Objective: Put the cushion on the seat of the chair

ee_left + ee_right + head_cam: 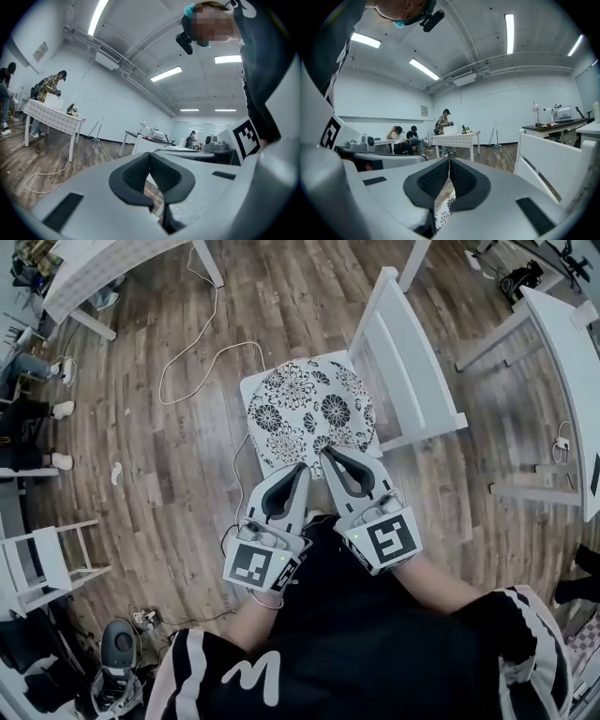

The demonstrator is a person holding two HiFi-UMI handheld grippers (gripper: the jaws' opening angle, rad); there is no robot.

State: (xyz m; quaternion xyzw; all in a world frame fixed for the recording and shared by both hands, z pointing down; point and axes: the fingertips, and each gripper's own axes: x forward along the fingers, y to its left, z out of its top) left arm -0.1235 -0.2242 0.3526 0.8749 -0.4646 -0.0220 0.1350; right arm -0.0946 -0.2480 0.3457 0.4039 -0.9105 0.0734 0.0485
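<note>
Left gripper (302,468) and right gripper (326,454) were each pressed shut on nothing, their tips side by side at frame centre. Above them stood the chair (412,362), and the cushion (314,413) lay flat on its seat (the job looked done). The cushion seemed light, soft and floppy, best pinched at an edge or corner. One table (94,273) at upper left and another (572,352) at right stood well apart. A cable (187,362) on the floor left of the chair blocked nothing.
</note>
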